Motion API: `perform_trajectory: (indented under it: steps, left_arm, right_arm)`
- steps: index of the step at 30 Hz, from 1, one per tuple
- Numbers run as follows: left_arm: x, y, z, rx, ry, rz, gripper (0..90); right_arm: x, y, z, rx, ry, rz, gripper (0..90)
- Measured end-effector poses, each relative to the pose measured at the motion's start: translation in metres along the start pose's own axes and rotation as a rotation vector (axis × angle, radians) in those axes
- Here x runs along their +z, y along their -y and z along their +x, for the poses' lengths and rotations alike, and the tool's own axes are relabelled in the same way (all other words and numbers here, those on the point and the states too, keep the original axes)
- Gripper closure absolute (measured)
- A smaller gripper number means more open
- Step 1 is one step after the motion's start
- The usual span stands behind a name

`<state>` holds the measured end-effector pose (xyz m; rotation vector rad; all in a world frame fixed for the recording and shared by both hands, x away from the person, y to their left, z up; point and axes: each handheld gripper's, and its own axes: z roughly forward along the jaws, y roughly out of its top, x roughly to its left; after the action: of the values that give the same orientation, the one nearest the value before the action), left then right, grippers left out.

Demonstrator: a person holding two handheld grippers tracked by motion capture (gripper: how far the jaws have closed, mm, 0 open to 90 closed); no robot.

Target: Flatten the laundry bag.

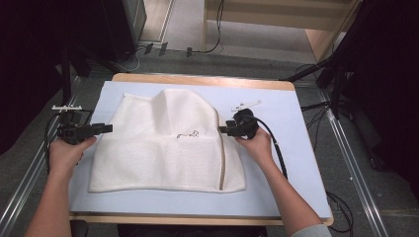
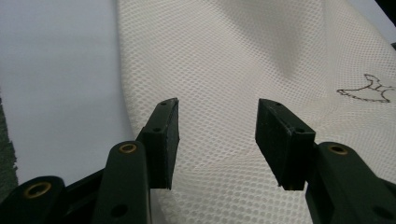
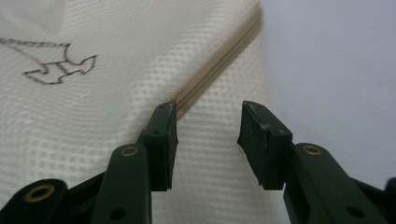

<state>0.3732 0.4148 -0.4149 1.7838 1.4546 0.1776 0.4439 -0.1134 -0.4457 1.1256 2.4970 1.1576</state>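
Observation:
A white mesh bag [image 1: 163,145] lies flat on the pale blue mat, with a beige zipper [image 1: 222,153] down its right side and a small dark stitched figure [image 1: 188,134] near its middle. My left gripper [image 1: 106,128] sits at the bag's left edge, jaws open, mesh [image 2: 219,70] under and beyond them but not pinched. At the bag's right edge my right gripper [image 1: 222,130] is also open, over the mesh beside the zipper [image 3: 219,65]. The stitched figure [image 3: 58,65] shows to its upper left.
The mat [image 1: 296,163] covers a wooden table [image 1: 202,79]. A small white piece [image 1: 246,104] lies on the mat just behind the right gripper. Cables [image 1: 276,143] trail from both grippers. Dark stands and a wooden shelf stand beyond the table.

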Motion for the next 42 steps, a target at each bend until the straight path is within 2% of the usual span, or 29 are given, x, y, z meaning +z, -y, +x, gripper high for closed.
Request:
perform_trajectory:
  steps: [2, 4, 5, 8, 10, 13, 16, 17, 18, 19, 20, 21, 22, 23, 26, 28, 29, 32, 33, 34, 35, 38, 39, 40, 41, 42]
  left_arm:
    - [0.002, 0.001, 0.002, -0.002, -0.015, 0.006, 49.8]
    - [0.004, 0.003, 0.005, -0.011, -0.023, 0.014, 49.4]
    - [0.005, 0.003, 0.007, -0.016, -0.026, 0.019, 49.2]
    - [0.011, 0.008, 0.017, -0.040, -0.050, 0.048, 49.4]
    - [0.014, 0.010, 0.020, -0.055, -0.056, 0.071, 49.8]
    - [0.019, 0.013, 0.021, -0.066, -0.046, 0.099, 53.7]
    - [0.022, 0.013, 0.019, -0.068, -0.044, 0.117, 60.0]
    - [0.022, 0.013, 0.019, -0.068, -0.044, 0.117, 62.4]
    - [0.024, 0.013, 0.019, -0.088, -0.046, 0.124, 67.1]
    - [0.024, 0.013, 0.019, -0.088, -0.046, 0.124, 70.8]
    - [0.025, 0.013, 0.019, -0.105, -0.039, 0.130, 70.8]
    - [0.028, 0.014, 0.018, -0.108, -0.036, 0.136, 82.2]
    - [0.028, 0.014, 0.018, -0.108, -0.036, 0.136, 86.0]
    - [0.029, 0.012, 0.016, -0.111, -0.034, 0.151, 87.7]
    - [0.029, 0.010, 0.014, -0.110, -0.021, 0.147, 89.7]
    - [0.025, 0.004, 0.007, -0.092, 0.008, 0.105, 89.9]
    - [0.025, 0.004, 0.007, -0.092, 0.008, 0.105, 89.9]
    - [0.024, -0.005, -0.008, -0.061, 0.044, 0.065, 89.9]
    - [0.025, -0.009, -0.017, -0.042, 0.062, 0.045, 89.9]
    - [0.026, -0.012, -0.021, -0.037, 0.072, 0.034, 89.9]
    - [0.026, -0.012, -0.021, -0.037, 0.072, 0.034, 89.9]
    - [0.030, -0.020, -0.035, -0.012, 0.095, 0.014, 89.8]
    - [0.032, -0.021, -0.039, 0.000, 0.101, 0.012, 89.8]
    - [0.036, -0.025, -0.046, 0.003, 0.127, 0.001, 89.8]
    - [0.036, -0.025, -0.046, 0.003, 0.127, 0.001, 89.8]
    - [0.039, -0.028, -0.051, 0.010, 0.145, -0.004, 89.7]
  right_arm:
    - [-0.001, 0.000, -0.002, 0.004, 0.009, -0.004, 54.2]
    - [0.000, -0.001, -0.011, 0.017, 0.042, -0.014, 49.0]
    - [0.007, 0.000, -0.018, 0.035, 0.053, -0.012, 46.4]
    - [0.019, 0.002, -0.022, 0.071, 0.039, -0.004, 46.3]
    - [0.027, 0.004, -0.021, 0.072, 0.029, 0.014, 52.6]
    - [0.030, 0.004, -0.015, 0.028, 0.045, 0.020, 60.8]
    - [0.030, 0.004, -0.012, 0.037, 0.038, 0.026, 72.4]
    - [0.030, 0.004, -0.012, 0.037, 0.038, 0.026, 72.4]
    - [0.029, 0.003, -0.012, 0.044, 0.031, 0.028, 81.6]
    - [0.029, 0.003, -0.012, 0.044, 0.031, 0.028, 81.6]
    - [0.028, 0.003, -0.012, 0.050, 0.027, 0.029, 83.4]
    - [0.026, 0.002, -0.013, 0.068, 0.020, 0.030, 85.2]
    - [0.025, 0.002, -0.013, 0.068, 0.020, 0.029, 85.6]
    - [0.023, 0.001, -0.013, 0.077, 0.022, 0.031, 85.8]
    - [0.016, -0.001, -0.015, 0.066, 0.032, 0.017, 85.8]
    - [-0.001, -0.003, -0.017, 0.064, 0.045, -0.009, 85.7]
    - [-0.001, -0.003, -0.017, 0.064, 0.045, -0.009, 85.7]
    - [-0.022, -0.004, -0.021, 0.065, 0.057, -0.034, 85.7]
    - [-0.035, -0.004, -0.026, 0.070, 0.065, -0.057, 85.6]
    - [-0.042, -0.003, -0.028, 0.075, 0.074, -0.067, 85.6]
    - [-0.042, -0.003, -0.028, 0.075, 0.074, -0.067, 85.6]
    - [-0.064, 0.003, -0.036, 0.073, 0.113, -0.081, 85.5]
    - [-0.064, 0.003, -0.036, 0.073, 0.113, -0.081, 85.5]
    - [-0.074, 0.009, -0.042, 0.082, 0.130, -0.086, 85.4]
    - [-0.074, 0.009, -0.042, 0.082, 0.130, -0.086, 85.4]
    - [-0.082, 0.016, -0.047, 0.095, 0.150, -0.093, 85.3]
